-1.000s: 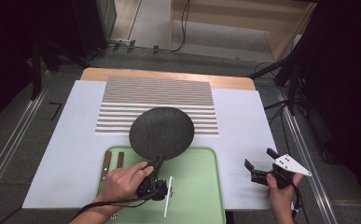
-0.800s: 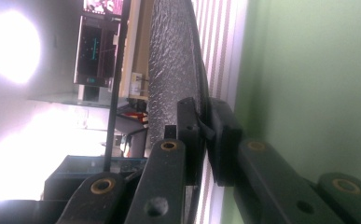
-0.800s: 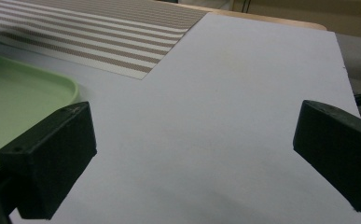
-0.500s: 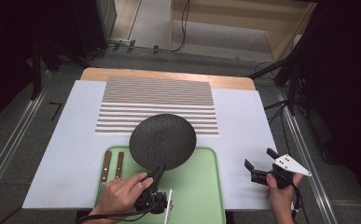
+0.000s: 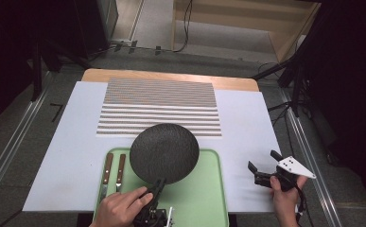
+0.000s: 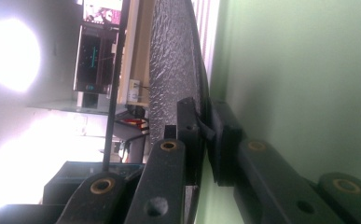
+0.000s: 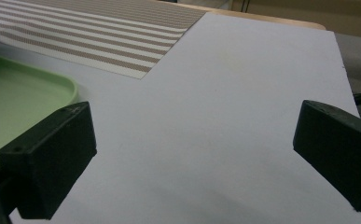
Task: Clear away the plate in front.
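In the high view, a round dark plate (image 5: 164,152) sits in the lower middle of the picture. It is black and bumpy on top. The plate is over the top edge of a light green tray (image 5: 204,198), so part of it covers the tray and part of it reaches up over the striped mat (image 5: 159,106).

The left gripper (image 5: 158,187) is at the bottom of the picture, just under the plate. A hand (image 5: 121,210) holds it from the lower left. Its jaws are squeezed onto the near rim of the plate. In the left gripper view the picture is turned on its side. There the plate (image 6: 171,70) runs up the middle like a thin dark wall, and the green tray (image 6: 299,70) is on the right. One black jaw presses on each side of the rim, so the plate is pinched between them.

Two knives with brown handles (image 5: 113,171) lie side by side on the left part of the tray, just left of the plate and apart from it.

The right gripper (image 5: 265,166) is at the lower right of the high view, over the white sheet (image 5: 247,123), well apart from the plate. Its jaws are wide apart. In the right gripper view they stand at the left and right edges with bare white sheet (image 7: 225,116) between them.
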`<state>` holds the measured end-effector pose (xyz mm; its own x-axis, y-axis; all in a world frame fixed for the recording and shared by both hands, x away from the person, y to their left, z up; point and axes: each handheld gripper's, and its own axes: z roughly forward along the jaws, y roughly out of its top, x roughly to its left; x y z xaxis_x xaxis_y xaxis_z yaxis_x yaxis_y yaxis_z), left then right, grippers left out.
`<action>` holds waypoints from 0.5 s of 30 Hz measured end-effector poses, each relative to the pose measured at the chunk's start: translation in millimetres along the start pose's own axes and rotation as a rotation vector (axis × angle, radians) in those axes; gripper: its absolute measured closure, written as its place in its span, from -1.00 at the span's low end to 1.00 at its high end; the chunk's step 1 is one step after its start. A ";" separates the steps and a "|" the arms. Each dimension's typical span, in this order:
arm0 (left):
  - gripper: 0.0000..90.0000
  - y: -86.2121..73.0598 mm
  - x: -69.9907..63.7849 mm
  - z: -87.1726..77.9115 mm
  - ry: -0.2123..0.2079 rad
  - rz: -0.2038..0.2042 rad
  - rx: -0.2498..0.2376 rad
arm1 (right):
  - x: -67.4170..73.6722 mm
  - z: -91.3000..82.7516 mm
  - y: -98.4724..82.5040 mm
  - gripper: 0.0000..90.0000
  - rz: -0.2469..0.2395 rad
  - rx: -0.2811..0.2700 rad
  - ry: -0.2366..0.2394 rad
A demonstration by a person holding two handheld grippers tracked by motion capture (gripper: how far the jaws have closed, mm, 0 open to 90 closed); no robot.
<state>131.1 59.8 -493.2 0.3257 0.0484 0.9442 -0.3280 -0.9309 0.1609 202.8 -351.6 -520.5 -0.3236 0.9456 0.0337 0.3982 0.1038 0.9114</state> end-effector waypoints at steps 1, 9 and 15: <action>0.85 0.0 -0.9 -1.1 -0.005 0.000 0.004 | -0.1 -0.2 0.0 -1.00 0.000 -0.002 0.002; 0.85 0.0 -9.3 -13.3 -0.014 -0.009 -0.001 | -0.2 -0.9 -0.1 -1.00 0.001 -0.009 0.005; 0.85 1.0 -15.6 -22.2 -0.025 -0.005 -0.006 | 0.3 -5.1 -0.1 -1.00 -0.017 -0.044 0.044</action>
<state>106.0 66.2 -501.5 0.3489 0.0437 0.9361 -0.3314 -0.9286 0.1668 198.3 -352.9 -518.5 -0.3680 0.9292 0.0350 0.3543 0.1054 0.9292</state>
